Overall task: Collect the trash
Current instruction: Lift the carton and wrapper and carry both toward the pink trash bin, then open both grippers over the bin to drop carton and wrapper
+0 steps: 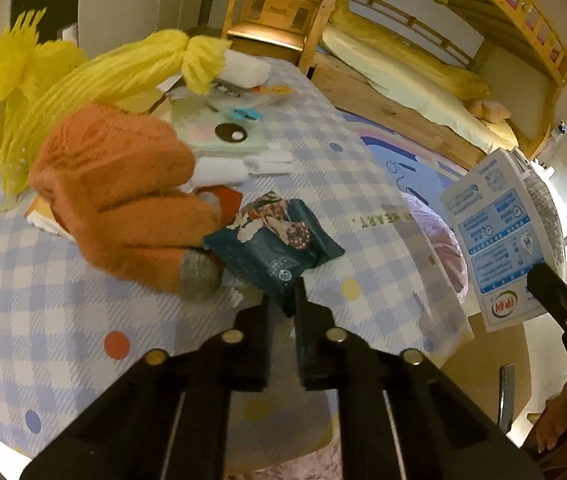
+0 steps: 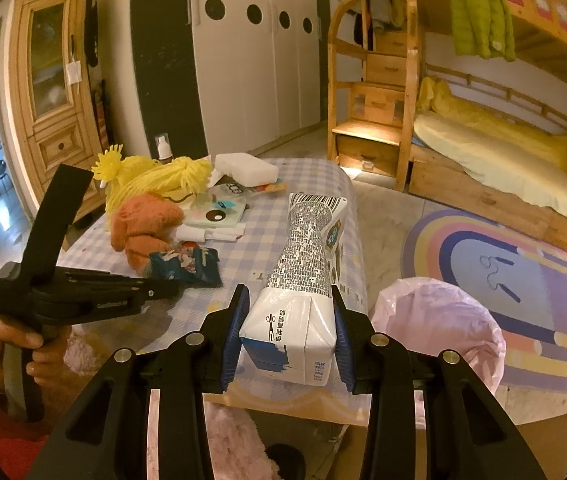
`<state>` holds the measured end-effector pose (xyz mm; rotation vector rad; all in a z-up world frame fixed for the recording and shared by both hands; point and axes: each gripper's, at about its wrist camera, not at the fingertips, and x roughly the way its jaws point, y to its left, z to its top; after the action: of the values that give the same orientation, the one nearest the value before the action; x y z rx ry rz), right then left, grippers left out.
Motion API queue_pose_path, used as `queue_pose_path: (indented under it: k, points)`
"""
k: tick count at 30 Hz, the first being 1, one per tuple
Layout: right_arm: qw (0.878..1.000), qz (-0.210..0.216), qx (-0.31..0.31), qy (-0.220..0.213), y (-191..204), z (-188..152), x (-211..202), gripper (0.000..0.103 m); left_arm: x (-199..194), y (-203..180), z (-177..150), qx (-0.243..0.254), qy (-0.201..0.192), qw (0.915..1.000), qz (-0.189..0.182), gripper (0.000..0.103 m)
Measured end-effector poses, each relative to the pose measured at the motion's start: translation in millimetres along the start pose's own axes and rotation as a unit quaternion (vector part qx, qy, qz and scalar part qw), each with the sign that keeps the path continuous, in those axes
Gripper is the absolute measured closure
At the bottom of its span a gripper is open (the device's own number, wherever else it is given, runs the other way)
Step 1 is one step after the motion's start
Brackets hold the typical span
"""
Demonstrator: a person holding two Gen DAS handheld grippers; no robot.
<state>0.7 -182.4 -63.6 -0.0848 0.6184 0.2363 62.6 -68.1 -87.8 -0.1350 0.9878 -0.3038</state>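
While the right claw (image 2: 289, 320) clamps the milk carton (image 2: 303, 280), the left claw (image 1: 285, 304) pinches the dark snack wrapper's (image 1: 275, 240) near corner on the counter (image 1: 83, 300).

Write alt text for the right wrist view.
The right gripper clamps a crushed milk carton over a checked table, beside a pink-lined bin. At left, the left gripper reaches a dark snack wrapper near an orange glove.

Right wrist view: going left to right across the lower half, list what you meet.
Left gripper → dark snack wrapper → milk carton held in the right gripper → pink-lined trash bin → rainbow rug.
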Motion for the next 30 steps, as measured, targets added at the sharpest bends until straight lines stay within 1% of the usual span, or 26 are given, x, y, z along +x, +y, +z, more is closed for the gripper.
queue_pose_path:
  k: [4,6,7,10,12,13,16,21,22,24,26,30]
  points:
    - [1.0,-0.016,0.006,-0.007,-9.4,-2.1,-5.8,0.063,-16.9,-15.4,0.5,0.036,-0.033,0.9988,0.004,0.1]
    - [1.0,-0.027,0.013,-0.008,-16.4,-4.9,-7.9,0.063,-26.0,-30.2,1.1,0.068,-0.051,0.9963,0.009,0.1]
    - [0.999,-0.036,0.018,-0.007,-22.1,-7.0,-8.3,0.063,-29.8,-43.2,2.1,0.095,-0.059,0.9936,0.012,0.1]
    - [0.998,-0.053,0.038,0.0,-41.0,-13.9,-7.5,0.063,-30.2,-72.2,4.1,0.149,-0.07,0.9862,0.014,0.099]
    - [0.996,-0.071,0.052,0.008,-56.4,-20.4,-6.0,0.063,-24.3,-91.1,7.6,0.175,-0.067,0.9823,0.004,0.099]
    - [0.995,-0.081,0.059,0.013,-64.9,-23.6,-4.2,0.063,-17.4,-104.2,11.4,0.189,-0.064,0.9799,-0.006,0.099]
    - [0.991,-0.102,0.08,0.028,-89.9,-31.4,4.6,0.063,0.0,-130.6,20.1,0.214,-0.058,0.9748,-0.027,0.099]
    - [0.985,-0.12,0.108,0.058,-126.0,-40.7,29.6,0.061,32.1,-160.0,32.9,0.235,-0.047,0.9696,-0.05,0.099]
    - [0.984,-0.124,0.112,0.062,-132.9,-41.9,36.1,0.06,38.1,-165.5,35.3,0.238,-0.044,0.9687,-0.054,0.099]
    - [0.982,-0.131,0.118,0.064,-141.2,-43.1,42.8,0.049,48.7,-174.7,39.5,0.244,-0.039,0.9671,-0.061,0.099]
    - [0.981,-0.137,0.123,0.064,-151.7,-43.8,47.9,0.044,56.4,-181.4,40.8,0.25,-0.033,0.9656,-0.065,0.099]
    - [0.977,-0.15,0.139,0.055,-165.8,-44.5,41.3,0.043,74.7,-196.3,44.0,0.26,-0.017,0.9624,-0.075,0.099]
